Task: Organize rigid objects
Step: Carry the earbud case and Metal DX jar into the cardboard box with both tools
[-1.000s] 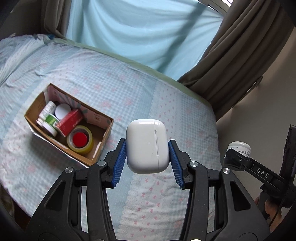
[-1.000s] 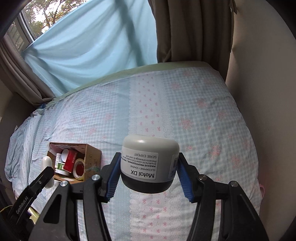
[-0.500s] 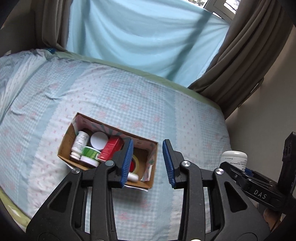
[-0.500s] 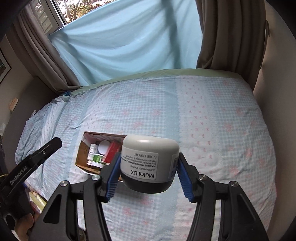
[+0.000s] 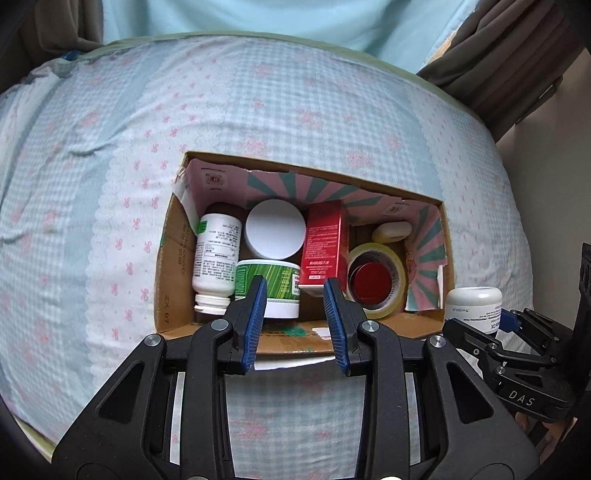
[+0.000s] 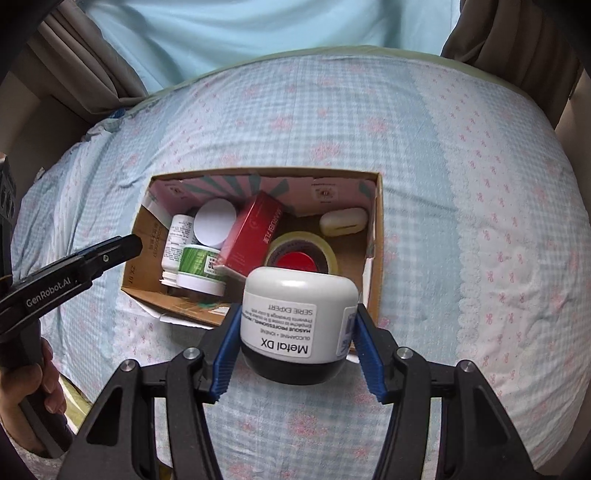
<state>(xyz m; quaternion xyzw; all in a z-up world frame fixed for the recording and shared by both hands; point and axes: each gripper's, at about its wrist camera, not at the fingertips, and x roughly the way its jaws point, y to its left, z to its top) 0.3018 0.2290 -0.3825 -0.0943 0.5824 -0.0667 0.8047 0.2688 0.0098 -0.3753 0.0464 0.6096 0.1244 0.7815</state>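
A cardboard box (image 5: 162,258) lies on the bed and holds a white bottle (image 5: 217,254), a white-lidded jar (image 5: 275,233), a green jar (image 5: 271,284), a red carton (image 5: 323,251), a tape roll (image 5: 373,280) and a white earbud case (image 5: 391,232). My left gripper (image 5: 293,325) is open and empty above the box's near edge. My right gripper (image 6: 295,339) is shut on a white "Metal DX" jar (image 6: 299,317), held over the box's near right corner (image 6: 373,291). The earbud case also shows in the right wrist view (image 6: 343,220).
The box sits mid-bed on a blue checked sheet (image 5: 295,110). Curtains (image 6: 240,33) hang behind the bed. A beige wall (image 5: 546,155) stands to the right. The bed's near edge lies below both grippers.
My left gripper let go of the white earbud case, which now lies in the box. Both grippers have moved in close over the box. The right still holds its jar.
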